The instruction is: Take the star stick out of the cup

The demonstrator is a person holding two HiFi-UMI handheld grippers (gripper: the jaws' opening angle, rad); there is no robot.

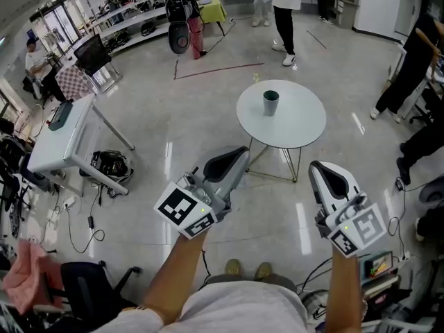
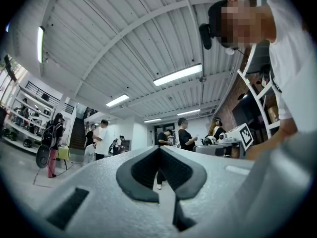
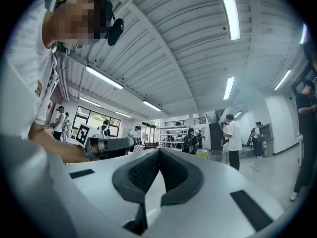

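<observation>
both grippers are held out in the lower half of the head view, well short of the table and touching nothing. the left gripper [image 1: 236, 157] has its jaws together: in the left gripper view [image 2: 159, 150] the dark pads meet at the tip with only open room showing past them. the right gripper [image 1: 319, 172] is the same, and the right gripper view [image 3: 158, 152] shows its pads closed on each other with nothing gripped. the dark cup [image 1: 270, 103] stands upright on the round white table [image 1: 298, 127], left of the tabletop's centre, in the upper middle of the frame, well apart from both grippers; the star stick is too small to make out in it. the table stands on thin metal legs on a glossy grey floor [image 1: 173, 123]. a white desk [image 1: 62, 144] sits at the left edge with a black bag [image 1: 109, 164] beneath it, and a pink cloth [image 1: 24, 279] lies at lower left. several people stand along the top and right edges.
</observation>
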